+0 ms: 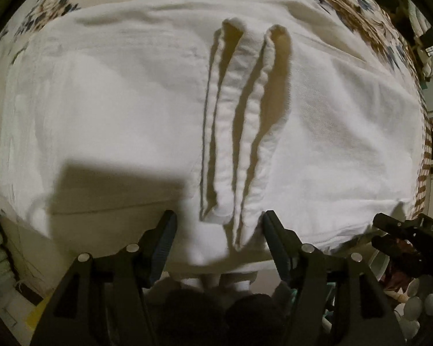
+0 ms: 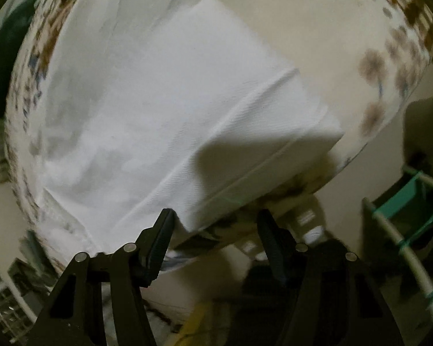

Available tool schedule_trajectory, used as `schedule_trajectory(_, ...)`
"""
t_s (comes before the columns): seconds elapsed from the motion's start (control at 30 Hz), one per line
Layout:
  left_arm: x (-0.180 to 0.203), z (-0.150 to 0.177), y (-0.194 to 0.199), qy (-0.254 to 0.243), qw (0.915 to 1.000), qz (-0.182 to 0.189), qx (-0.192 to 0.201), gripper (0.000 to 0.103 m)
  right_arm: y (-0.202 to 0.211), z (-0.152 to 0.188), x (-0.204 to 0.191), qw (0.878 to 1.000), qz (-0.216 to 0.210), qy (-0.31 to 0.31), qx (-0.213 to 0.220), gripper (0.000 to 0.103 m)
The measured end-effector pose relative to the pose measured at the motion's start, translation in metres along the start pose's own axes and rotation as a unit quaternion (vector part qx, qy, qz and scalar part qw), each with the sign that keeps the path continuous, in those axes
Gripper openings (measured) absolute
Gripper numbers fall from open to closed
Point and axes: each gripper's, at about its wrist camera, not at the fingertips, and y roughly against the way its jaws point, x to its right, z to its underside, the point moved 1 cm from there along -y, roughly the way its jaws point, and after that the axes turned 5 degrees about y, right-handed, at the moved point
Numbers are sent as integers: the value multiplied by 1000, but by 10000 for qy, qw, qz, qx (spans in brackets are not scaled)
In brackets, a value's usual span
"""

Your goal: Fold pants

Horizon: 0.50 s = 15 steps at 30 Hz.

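Note:
White pants (image 1: pixel 130 109) lie spread across a table with a floral cloth (image 1: pixel 346 8). Raised ridges of bunched fabric (image 1: pixel 242 121) run from the far side toward me in the middle. My left gripper (image 1: pixel 219 222) is open, its fingers on either side of the near end of the ridges, where the fabric hangs over the table edge. In the right wrist view the pants (image 2: pixel 147 109) show a hemmed end (image 2: pixel 274 155) at the table edge. My right gripper (image 2: pixel 216 219) is open and empty at that hem's near corner. It also shows in the left wrist view (image 1: pixel 401 230), at the right edge.
The floral tablecloth (image 2: pixel 389 66) is bare to the right of the pants. A white wire rack with green items (image 2: pixel 412 201) stands low at the right. A dark green object (image 2: pixel 5 57) sits at the far left. Shelves with clothes (image 1: pixel 427 43) are at the far right.

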Motion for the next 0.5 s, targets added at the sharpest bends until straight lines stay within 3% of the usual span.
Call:
schedule_trajectory(0.2, -9, 4, 12, 382, 9990, 245, -8, 60, 5, -5, -25, 9984, 397, 375, -147, 63)
schedule_trajectory(0.3, -36, 12, 52, 1160, 9875, 878, 607, 58, 23, -1, -46, 9968, 140, 772, -122, 64)
schedule_trajectory(0.33, -49, 16, 64, 1362, 9822, 1005, 808, 65, 27, 0, -55, 9956, 118, 920, -94, 66)
schedule_trajectory(0.37, -62, 20, 73, 1553, 9768, 1108, 969, 85, 32, 5, -66, 9933, 133, 1143, -49, 66)
schedule_trajectory(0.4, -75, 21, 78, 1734, 9723, 1129, 1091, 94, 35, 8, -75, 9913, 148, 1309, -24, 66)
schedule_trajectory(0.5, -130, 32, 76, 2558, 9510, 1064, 1376, 97, 35, 16, -95, 9865, 215, 1623, -32, 66)
